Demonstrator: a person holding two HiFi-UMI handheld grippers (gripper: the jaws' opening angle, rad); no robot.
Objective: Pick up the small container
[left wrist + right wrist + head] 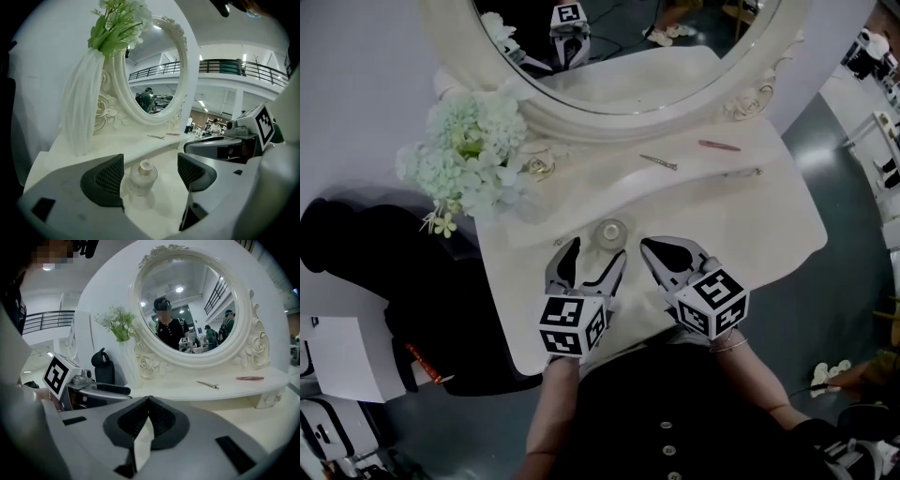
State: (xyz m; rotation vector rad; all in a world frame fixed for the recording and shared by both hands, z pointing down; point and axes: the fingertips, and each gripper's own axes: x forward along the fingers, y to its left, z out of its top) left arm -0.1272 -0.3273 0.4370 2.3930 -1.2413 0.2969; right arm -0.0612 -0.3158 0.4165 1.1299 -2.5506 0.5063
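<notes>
Item: small container [142, 176], clear-bodied with a pale cap, upright on the white bench [750, 225], at the front edge below the oval mirror [628, 56]. Left gripper [596, 253]: its 2 jaws released and spread wide, the container in the gap near their tips, touching neither. Right gripper [649, 247]: jaws clenched together on nothing, just beside the container. Also on the bench: pale flowers [473, 150] at the left, 1 metal hair clip [658, 161] and 1 slim pink stick [719, 145] on the raised shelf.
</notes>
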